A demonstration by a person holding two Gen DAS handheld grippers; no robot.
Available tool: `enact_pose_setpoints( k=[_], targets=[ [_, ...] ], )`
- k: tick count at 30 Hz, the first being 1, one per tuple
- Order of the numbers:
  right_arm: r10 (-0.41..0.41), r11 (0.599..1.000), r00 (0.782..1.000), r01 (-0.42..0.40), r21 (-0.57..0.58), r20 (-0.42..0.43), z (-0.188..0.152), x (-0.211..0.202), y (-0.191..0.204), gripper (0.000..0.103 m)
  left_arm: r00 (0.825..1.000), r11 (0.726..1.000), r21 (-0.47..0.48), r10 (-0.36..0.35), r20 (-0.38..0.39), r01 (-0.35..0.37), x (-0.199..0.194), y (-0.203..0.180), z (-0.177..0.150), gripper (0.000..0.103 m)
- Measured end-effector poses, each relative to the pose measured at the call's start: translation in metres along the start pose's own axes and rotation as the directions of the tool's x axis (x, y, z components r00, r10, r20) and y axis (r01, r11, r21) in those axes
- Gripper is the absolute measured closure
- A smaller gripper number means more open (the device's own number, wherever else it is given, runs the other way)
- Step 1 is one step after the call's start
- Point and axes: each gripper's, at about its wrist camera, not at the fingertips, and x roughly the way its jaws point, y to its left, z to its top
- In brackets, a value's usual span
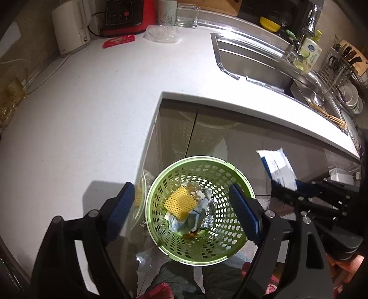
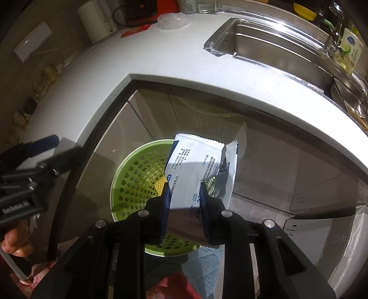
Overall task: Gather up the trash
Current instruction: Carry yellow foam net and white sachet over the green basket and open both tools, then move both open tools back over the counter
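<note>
A green perforated bin (image 1: 197, 253) stands on the floor below the counter corner, holding a yellow foam net (image 1: 180, 202), crumpled paper and foil. Above it my left gripper (image 1: 181, 203) is open, nothing between its blue pads. My right gripper (image 2: 185, 204) is shut on a white and blue torn wrapper (image 2: 197, 161), held over the green bin (image 2: 135, 174). That wrapper (image 1: 278, 166) and the right gripper (image 1: 299, 186) also show at the right of the left wrist view. The left gripper's fingers (image 2: 43, 142) show at the left edge of the right wrist view.
A white counter (image 1: 103, 103) wraps around the corner, with a steel sink (image 1: 253, 62) at the back right. A kettle (image 1: 69, 30), a red appliance (image 1: 128, 18), a clear plastic bag (image 1: 162, 33) and a red packet (image 1: 118, 41) sit at the back. Cabinet doors (image 2: 264, 161) stand behind the bin.
</note>
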Motion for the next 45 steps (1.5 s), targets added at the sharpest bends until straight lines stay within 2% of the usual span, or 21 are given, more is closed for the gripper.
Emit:
enact_pose_setpoints(
  k=[3,6,8,10,11,14,20,25,30,32,36,45],
  targets=[
    [0.021,1.0,0.999,-0.021,-0.019,-0.026,-0.008,0.012,0.007,0.075,1.0,1.0,-0.011,0.014,0.025,-0.013,-0.008,0.006,0.002,0.02],
    [0.035,0.998,0.998,-0.037,-0.045,-0.045,-0.015,0.026,0.016,0.067,0.999,1.0,-0.026,0.018,0.03,-0.017,-0.011,0.012,0.002,0.019],
    [0.045,0.997,0.997,-0.049,-0.06,-0.063,-0.018,0.034,0.021,0.047,0.999,0.999,-0.034,0.022,0.028,-0.021,-0.011,0.014,0.001,0.019],
    [0.033,0.997,0.997,-0.037,-0.071,-0.064,-0.021,0.04,0.025,0.033,0.999,0.999,-0.043,0.026,0.023,-0.025,-0.01,0.017,0.001,0.018],
    [0.024,0.997,0.998,-0.029,-0.073,-0.064,-0.021,0.041,0.026,0.028,0.999,0.998,-0.049,0.027,0.022,-0.026,-0.01,0.018,0.002,0.017],
    [0.029,0.998,0.997,-0.033,-0.061,-0.07,-0.017,0.039,0.024,0.025,0.999,0.997,-0.07,0.03,0.026,-0.028,-0.011,0.022,0.003,0.015],
    [0.02,0.998,0.999,-0.018,-0.062,0.029,0.014,0.006,0.021,0.014,0.997,0.992,-0.113,0.055,0.062,-0.048,-0.02,0.04,0.016,0.014],
    [0.015,0.996,0.989,-0.002,-0.087,0.15,0.052,-0.026,0.025,0.003,0.99,0.98,-0.19,0.082,0.112,-0.059,-0.034,0.065,0.039,0.012],
    [0.026,0.993,0.978,-0.001,-0.119,0.209,0.087,-0.037,0.026,0.003,0.985,0.967,-0.243,0.108,0.135,-0.072,-0.037,0.082,0.063,0.012],
    [0.031,0.991,0.976,-0.001,-0.134,0.218,0.103,-0.035,0.027,0.003,0.984,0.963,-0.258,0.11,0.137,-0.072,-0.033,0.087,0.075,0.008],
    [0.03,0.988,0.972,0.007,-0.157,0.234,0.143,-0.029,0.028,0.003,0.981,0.965,-0.245,0.131,0.146,-0.093,-0.021,0.091,0.108,0.008],
    [0.043,0.977,0.959,0.018,-0.211,0.281,0.251,0.003,0.033,0.003,0.978,0.962,-0.255,0.141,0.152,-0.099,0.034,0.129,0.22,0.008]
  ],
)
